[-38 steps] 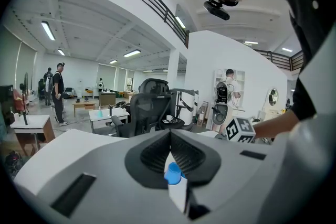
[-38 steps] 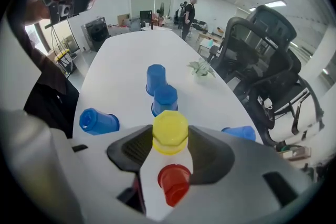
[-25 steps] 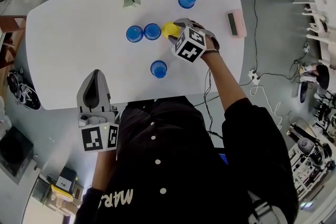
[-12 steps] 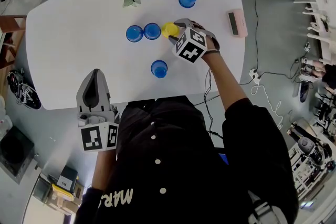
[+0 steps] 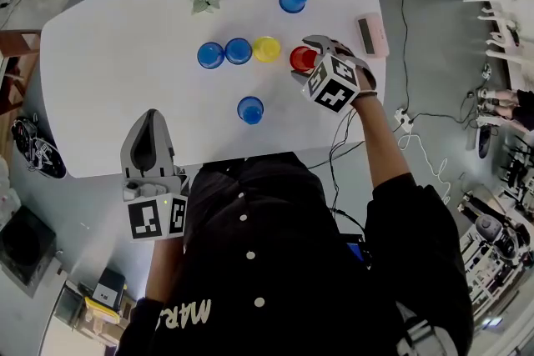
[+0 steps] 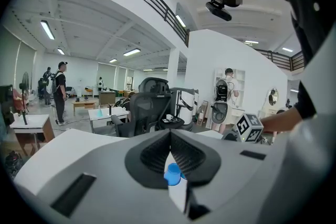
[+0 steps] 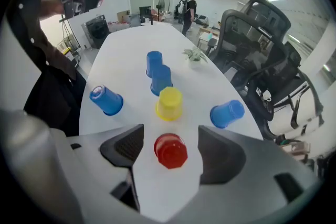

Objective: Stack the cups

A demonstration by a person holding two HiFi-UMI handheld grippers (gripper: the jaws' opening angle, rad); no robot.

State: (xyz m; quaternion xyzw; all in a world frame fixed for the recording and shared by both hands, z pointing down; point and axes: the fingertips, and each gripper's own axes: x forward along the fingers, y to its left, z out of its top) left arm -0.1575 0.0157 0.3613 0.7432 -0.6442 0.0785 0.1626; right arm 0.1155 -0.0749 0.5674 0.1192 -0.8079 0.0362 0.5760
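Our right gripper (image 7: pixel 169 140) holds its jaws released around the red cup (image 5: pixel 300 57), upturned on the tabletop (image 5: pixel 125 54). We judge it light, slick plastic: pinch mid-wall, gently. Our left gripper's (image 6: pixel 170 139) jaws are clenched, empty.

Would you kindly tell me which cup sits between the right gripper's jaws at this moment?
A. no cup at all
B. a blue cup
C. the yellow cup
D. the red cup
D: in the right gripper view the red cup stands upside down on the table between the right gripper, whose jaws are apart on either side of it; the yellow cup stands further on.
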